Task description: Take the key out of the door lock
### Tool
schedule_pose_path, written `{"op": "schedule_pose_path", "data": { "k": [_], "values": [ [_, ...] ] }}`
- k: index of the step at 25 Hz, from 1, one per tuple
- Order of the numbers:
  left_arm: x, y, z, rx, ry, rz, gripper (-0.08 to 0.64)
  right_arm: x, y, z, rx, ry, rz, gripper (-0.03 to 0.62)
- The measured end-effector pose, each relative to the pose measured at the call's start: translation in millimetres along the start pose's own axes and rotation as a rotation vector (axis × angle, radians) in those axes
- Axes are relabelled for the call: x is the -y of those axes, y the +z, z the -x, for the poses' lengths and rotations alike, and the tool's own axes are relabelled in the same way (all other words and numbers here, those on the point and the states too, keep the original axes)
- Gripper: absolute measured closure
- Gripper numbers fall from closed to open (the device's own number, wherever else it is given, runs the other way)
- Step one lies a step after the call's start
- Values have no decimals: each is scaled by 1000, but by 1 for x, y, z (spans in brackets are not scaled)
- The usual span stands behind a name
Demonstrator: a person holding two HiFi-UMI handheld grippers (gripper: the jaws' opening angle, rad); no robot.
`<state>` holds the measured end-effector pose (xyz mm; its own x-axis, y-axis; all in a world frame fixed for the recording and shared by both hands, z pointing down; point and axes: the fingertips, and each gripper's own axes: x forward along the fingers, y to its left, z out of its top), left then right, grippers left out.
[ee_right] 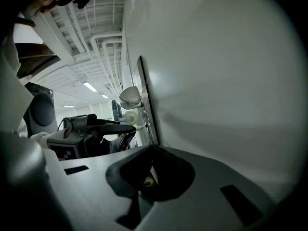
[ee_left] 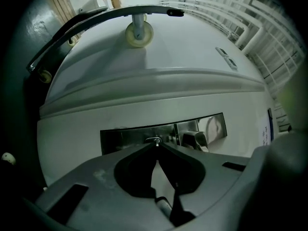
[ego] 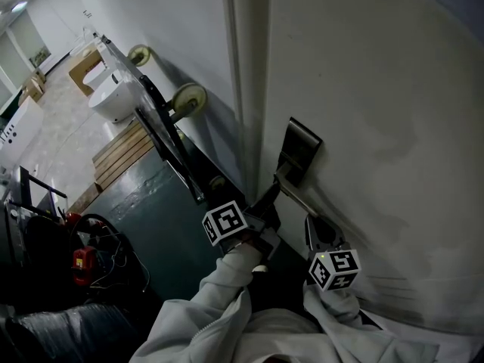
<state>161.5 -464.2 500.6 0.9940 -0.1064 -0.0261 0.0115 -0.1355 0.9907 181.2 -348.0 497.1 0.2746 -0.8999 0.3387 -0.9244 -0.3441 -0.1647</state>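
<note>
Left claw (ee_left: 157,148) is pressed together on the key (ee_left: 156,139), its two tips pinching the small metal head right in front of the plate (ee_left: 130,137). Key sits in the plate, just left of the handle (ee_left: 195,139) in the left gripper view. From the side, the right gripper view shows its thin shaft running from the tips into the metal.

Head view, left to right: a wood pallet (ego: 125,153) lies on the pale floor, with a white basin (ego: 113,100) behind it. Next comes a dark frame (ego: 162,146) with two cream wheels (ego: 189,98) close to the wall, above a dark green floor patch (ego: 151,210). Then the white door (ego: 378,89), with the plate near its edge and the handle slanting down from it. A marker cube (ego: 225,223) on the left claw sits below the handle, a pale sleeve (ego: 219,293) behind it.

Right claw (ee_right: 152,149) is farthest right, low beside the door face, apart from the key. Its tips are pressed together with nothing between them. Whether they touch the door I cannot tell
</note>
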Motion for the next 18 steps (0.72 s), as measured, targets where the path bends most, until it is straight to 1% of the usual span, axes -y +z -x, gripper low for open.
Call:
{"op": "schedule_pose_path", "data": {
  "k": [10,16,17,18],
  "values": [
    [-1,0,1,16,8,33,535,0,1,-2,-1,14,4,540],
    [-1,1,2,38,-6,61,535,0,1,1,-5,17,8,540],
    [0,1,2,40,-5,49,535,0,0,1,-7,18,7,540],
    [0,1,1,42,1,19,535,0,0,1,-7,18,7,540]
  ]
}}
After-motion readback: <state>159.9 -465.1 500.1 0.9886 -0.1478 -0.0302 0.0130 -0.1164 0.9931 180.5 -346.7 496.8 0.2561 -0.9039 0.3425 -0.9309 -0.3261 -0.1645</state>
